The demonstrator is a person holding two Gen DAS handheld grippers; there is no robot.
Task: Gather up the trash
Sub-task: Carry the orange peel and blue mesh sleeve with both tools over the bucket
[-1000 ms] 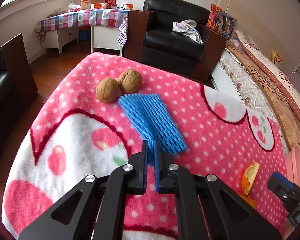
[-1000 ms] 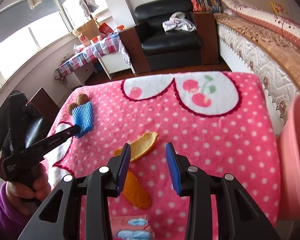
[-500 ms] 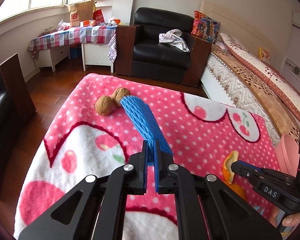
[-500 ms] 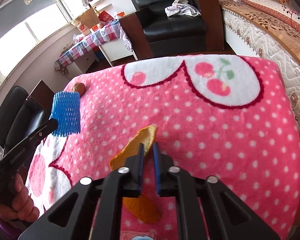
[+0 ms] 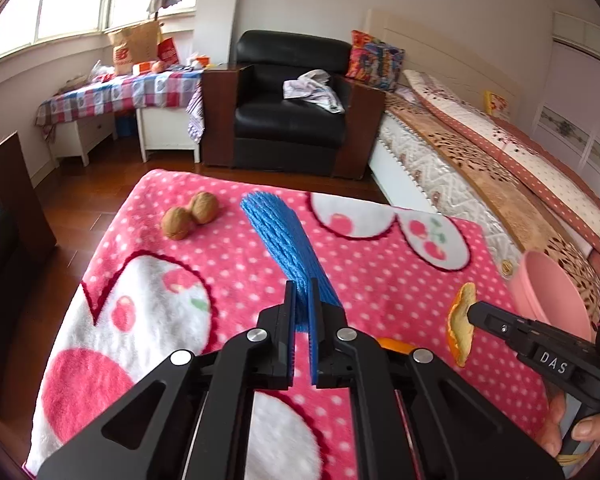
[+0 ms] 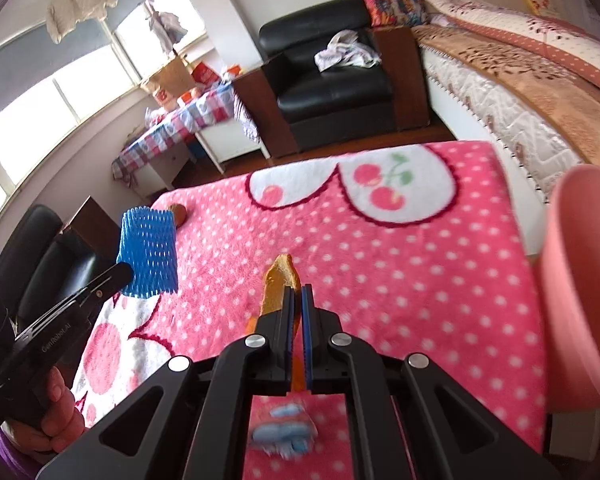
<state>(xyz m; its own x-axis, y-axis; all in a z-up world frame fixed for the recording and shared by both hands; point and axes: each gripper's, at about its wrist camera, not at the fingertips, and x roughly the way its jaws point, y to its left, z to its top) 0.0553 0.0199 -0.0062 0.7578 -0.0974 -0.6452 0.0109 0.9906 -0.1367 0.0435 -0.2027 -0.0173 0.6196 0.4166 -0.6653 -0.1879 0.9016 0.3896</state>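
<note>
Your left gripper (image 5: 302, 300) has its 2 fingers pressed together on the near end of the blue foam net sleeve (image 5: 286, 246). The sleeve is up in the air over the pink dotted fleece blanket (image 5: 228, 264), with its far end sticking out toward the 2 brown walnuts (image 5: 190, 216), which lie on the blanket at the far left.

Your right gripper (image 6: 297, 302) has its fingers squeezed on the curled orange peel piece (image 6: 280, 282), and this is off the blanket too. The pink plastic bin (image 6: 580, 272) waits at the right edge, near the peel.

The foam sleeve looks very light, soft and squashy, so it will bend and flop. Hold it by an end, as you do now. The peel looks light, thin and a bit stiff, and it may slip or tear, so grip its flat middle. 1 more orange peel bit (image 5: 394, 345) seems to lie on the blanket near you.
</note>
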